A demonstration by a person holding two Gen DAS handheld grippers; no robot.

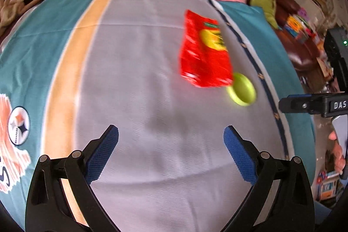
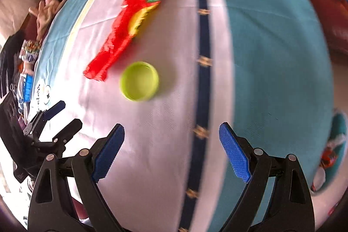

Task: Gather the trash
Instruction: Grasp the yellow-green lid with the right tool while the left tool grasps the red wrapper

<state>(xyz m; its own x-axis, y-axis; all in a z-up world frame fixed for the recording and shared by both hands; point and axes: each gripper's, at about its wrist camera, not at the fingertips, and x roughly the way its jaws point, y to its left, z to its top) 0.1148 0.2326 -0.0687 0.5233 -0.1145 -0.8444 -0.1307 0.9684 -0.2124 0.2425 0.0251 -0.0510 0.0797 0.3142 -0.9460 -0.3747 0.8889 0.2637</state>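
Both tongs, left gripper (image 1: 171, 152) and right gripper (image 2: 171, 150), gape wide and empty; approach step. Next: close on wrapper (image 2: 124, 35) or lid (image 2: 139, 80), frame centre.

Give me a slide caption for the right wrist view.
Open right gripper above a striped cloth, with a red wrapper and green lid lying ahead, untouched.

"DAS" in white letters on black right gripper (image 1: 326, 104); wrapper (image 1: 203, 51) print too blurred to read
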